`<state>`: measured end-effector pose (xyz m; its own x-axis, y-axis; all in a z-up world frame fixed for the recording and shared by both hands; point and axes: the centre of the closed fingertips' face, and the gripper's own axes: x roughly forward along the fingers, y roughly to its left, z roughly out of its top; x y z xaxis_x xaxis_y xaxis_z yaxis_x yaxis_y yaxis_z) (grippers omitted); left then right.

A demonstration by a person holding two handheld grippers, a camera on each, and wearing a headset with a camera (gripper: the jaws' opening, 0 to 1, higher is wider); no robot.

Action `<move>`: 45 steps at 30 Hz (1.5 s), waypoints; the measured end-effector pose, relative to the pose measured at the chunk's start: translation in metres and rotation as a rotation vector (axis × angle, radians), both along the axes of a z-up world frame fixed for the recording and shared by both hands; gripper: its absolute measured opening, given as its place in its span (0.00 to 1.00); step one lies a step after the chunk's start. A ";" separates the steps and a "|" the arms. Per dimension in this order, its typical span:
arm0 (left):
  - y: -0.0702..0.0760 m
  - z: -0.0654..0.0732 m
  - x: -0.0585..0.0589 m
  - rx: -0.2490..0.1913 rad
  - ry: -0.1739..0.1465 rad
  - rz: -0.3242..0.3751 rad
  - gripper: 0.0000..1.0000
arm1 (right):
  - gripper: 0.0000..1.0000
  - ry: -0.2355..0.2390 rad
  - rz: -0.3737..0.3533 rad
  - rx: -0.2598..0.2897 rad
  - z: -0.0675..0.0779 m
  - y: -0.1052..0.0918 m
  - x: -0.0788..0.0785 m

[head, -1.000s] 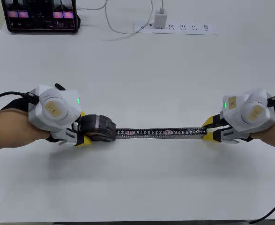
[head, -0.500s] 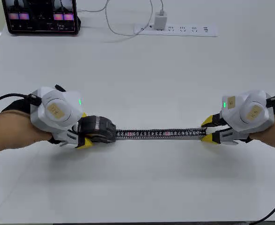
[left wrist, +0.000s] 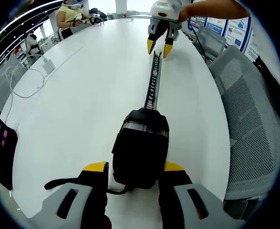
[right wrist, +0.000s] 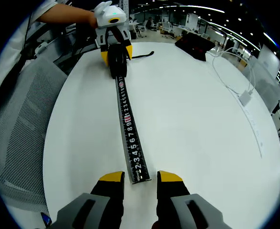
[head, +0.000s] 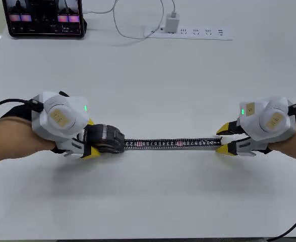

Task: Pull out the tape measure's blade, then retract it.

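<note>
While left hand-held gripper (left wrist: 135, 167) clamps the stiff tape measure (head: 105, 138), right hand-held gripper (right wrist: 140, 176) stands open astride the springy, probably slippery blade (right wrist: 128, 129) tip.

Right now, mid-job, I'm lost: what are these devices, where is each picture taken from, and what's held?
A person holds a two-jaw gripper in each hand. One picture looks down from their headset; the round ones look along each gripper's jaws. The left gripper is clamped on the black tape measure case. Its numbered blade lies pulled out on the white table. The right gripper is open, jaws either side of the blade's tip. Far back sit a dark tablet and a white power strip.
</note>
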<state>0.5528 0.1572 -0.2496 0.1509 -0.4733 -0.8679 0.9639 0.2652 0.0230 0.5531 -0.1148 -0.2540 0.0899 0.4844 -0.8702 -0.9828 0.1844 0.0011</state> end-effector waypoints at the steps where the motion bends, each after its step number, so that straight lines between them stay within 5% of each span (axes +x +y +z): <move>1: 0.000 0.002 0.001 -0.008 -0.003 0.009 0.38 | 0.24 0.000 -0.011 0.010 0.003 0.002 0.000; 12: 0.007 0.017 0.004 -0.057 -0.031 0.066 0.42 | 0.27 -0.009 -0.069 0.042 0.009 0.006 -0.001; 17: 0.009 0.030 0.009 -0.105 -0.091 0.125 0.44 | 0.29 -0.033 -0.110 0.087 0.018 0.011 -0.001; 25: 0.015 0.039 0.002 -0.142 -0.110 0.175 0.45 | 0.33 -0.075 -0.171 0.138 0.029 0.018 -0.001; 34: 0.018 0.059 -0.004 -0.238 -0.141 0.247 0.48 | 0.41 -0.109 -0.229 0.173 0.040 0.019 -0.006; 45: 0.027 0.066 -0.014 -0.279 -0.175 0.333 0.56 | 0.48 -0.141 -0.288 0.206 0.047 0.018 -0.013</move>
<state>0.5384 0.1845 -0.1839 0.4666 -0.5860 -0.6625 0.8135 0.5784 0.0613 0.5398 -0.0973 -0.2065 0.3595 0.5852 -0.7268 -0.8840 0.4630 -0.0646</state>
